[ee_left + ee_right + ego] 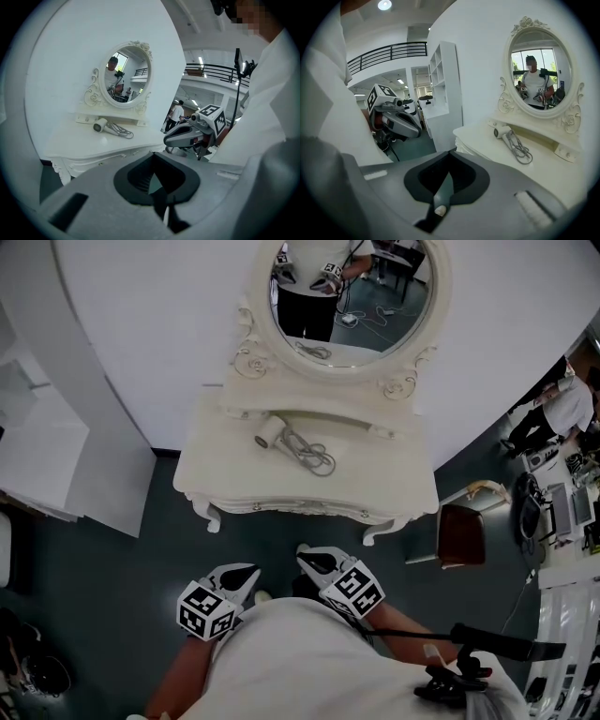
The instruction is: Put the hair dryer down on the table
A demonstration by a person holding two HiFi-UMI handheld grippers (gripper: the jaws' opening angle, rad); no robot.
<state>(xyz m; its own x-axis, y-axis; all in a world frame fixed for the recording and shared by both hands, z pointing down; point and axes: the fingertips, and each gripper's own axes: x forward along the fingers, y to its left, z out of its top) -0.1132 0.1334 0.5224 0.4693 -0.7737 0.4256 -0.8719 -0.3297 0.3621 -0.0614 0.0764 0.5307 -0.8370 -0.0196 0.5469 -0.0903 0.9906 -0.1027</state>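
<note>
Since the dryer [270, 434] already lies on the counter [394, 474] at 12 o'clock, cord [317, 460] looped at its 4 o'clock, the left hand-held gripper [246, 577] and right hand-held gripper [307, 557] hang clenched and empty by the body, well apart from it; the cord's plug end is too small to make out

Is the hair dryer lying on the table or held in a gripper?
Lying on the table. The hair dryer rests on its side, cord beside it, away from the left gripper and right gripper.
</note>
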